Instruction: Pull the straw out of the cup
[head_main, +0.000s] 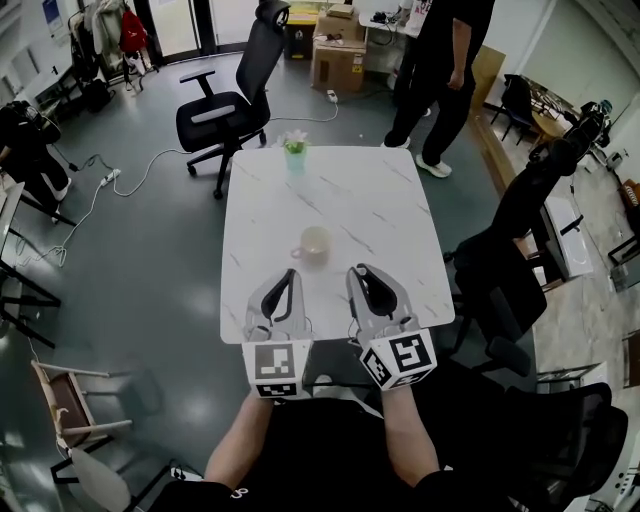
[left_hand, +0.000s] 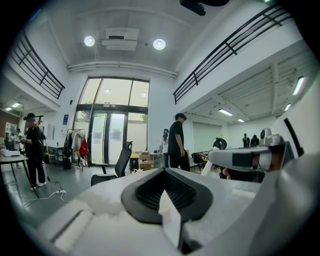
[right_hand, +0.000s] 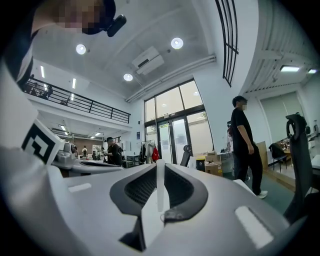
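**Straw pinched thin, over the table's near edge**

The right gripper (head_main: 362, 278) has its jaws nearly together on a slim white upright strip, which I take to be the straw (right_hand: 158, 185). The left gripper (head_main: 288, 282) is closed with nothing in it. The cup (head_main: 313, 243) stands near the middle of the table (head_main: 380, 200), a little toward the near edge, just ahead of both grippers and touching neither. No straw shows in it.

The hold looks slight, on a narrow, smooth thing. A quick swing or any easing of the jaws could let the straw slide through. Because the gripper hangs at the near edge, the straw might then drop to the person's lap or the floor. A forward push could also knock the light cup over.

The head view shows the cup, the table and both grippers, but the straw cannot be made out there. The right gripper view shows the strip between the pads. It looks level across the room, so neither cup nor tabletop appears in it.
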